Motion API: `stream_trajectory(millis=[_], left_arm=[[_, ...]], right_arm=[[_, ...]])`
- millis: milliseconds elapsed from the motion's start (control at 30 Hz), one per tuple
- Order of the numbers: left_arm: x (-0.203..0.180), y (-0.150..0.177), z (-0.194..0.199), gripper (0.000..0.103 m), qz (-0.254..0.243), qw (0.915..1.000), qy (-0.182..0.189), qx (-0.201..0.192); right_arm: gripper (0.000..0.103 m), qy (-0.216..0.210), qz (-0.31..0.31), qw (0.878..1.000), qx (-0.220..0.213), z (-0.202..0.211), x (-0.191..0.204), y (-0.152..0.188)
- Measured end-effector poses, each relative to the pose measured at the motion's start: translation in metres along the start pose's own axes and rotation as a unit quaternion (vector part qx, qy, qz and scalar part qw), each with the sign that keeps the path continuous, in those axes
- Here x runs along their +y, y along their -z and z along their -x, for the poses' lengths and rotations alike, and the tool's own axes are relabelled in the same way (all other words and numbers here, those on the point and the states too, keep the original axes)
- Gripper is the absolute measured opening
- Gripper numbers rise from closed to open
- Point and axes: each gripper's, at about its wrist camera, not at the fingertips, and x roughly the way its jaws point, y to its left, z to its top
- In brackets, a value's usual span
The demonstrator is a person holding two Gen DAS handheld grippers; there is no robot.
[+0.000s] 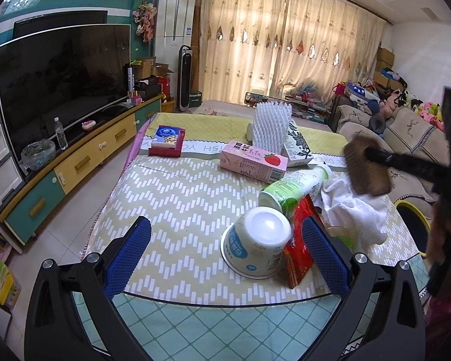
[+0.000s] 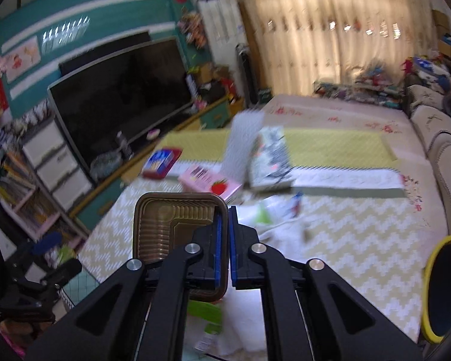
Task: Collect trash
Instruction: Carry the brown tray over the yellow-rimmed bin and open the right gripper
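**Right gripper lifts brown tray**

Right gripper (image 2: pixel 225 210) clamped on rim of brown plastic tray (image 2: pixel 168 225), held above the table (image 1: pixel 180 186). Left gripper (image 1: pixel 225 234) jaws apart, low at near edge around upturned yogurt cup (image 1: pixel 255 246). White tissue (image 1: pixel 354 210), green bottle (image 1: pixel 294 186), pink carton (image 1: pixel 252 162) on the table beyond.

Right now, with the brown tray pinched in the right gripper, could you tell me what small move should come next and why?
Probably swing the right gripper right toward the yellow-rimmed bin: its pads are shut on the brown tray's edge, lifted off the table.
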Motion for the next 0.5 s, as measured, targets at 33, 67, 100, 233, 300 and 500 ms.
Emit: stream_trajectory(millis=[33,67,100,233,300,500], left_arm=[[-0.001,0.000,0.002,0.099,-0.002,1.0000,0.002,0.001],[-0.003,0.001,0.001,0.099,-0.004,1.0000,0.005,0.001],[-0.004,0.001,0.001,0.099,-0.006,0.9999,0.008,0.002],[-0.017,0.004,-0.001,0.099,-0.020,0.9995,0.026,0.006],[-0.024,0.005,-0.004,0.099,-0.025,0.9991,0.034,0.010],[-0.051,0.011,-0.014,0.099,-0.039,0.9972,0.057,0.027]], right_arm=[[0.005,0.010,-0.006,1.000,-0.010,0.009,-0.009,0.000],[0.005,0.028,-0.016,0.999,-0.021,0.020,-0.022,0.000],[0.005,0.046,-0.026,0.998,-0.030,0.030,-0.036,0.002],[0.005,0.129,-0.079,0.987,-0.044,0.064,-0.102,0.016],[0.005,0.174,-0.113,0.977,-0.044,0.080,-0.141,0.028],[0.005,0.311,-0.196,0.930,-0.017,0.107,-0.251,0.071]])
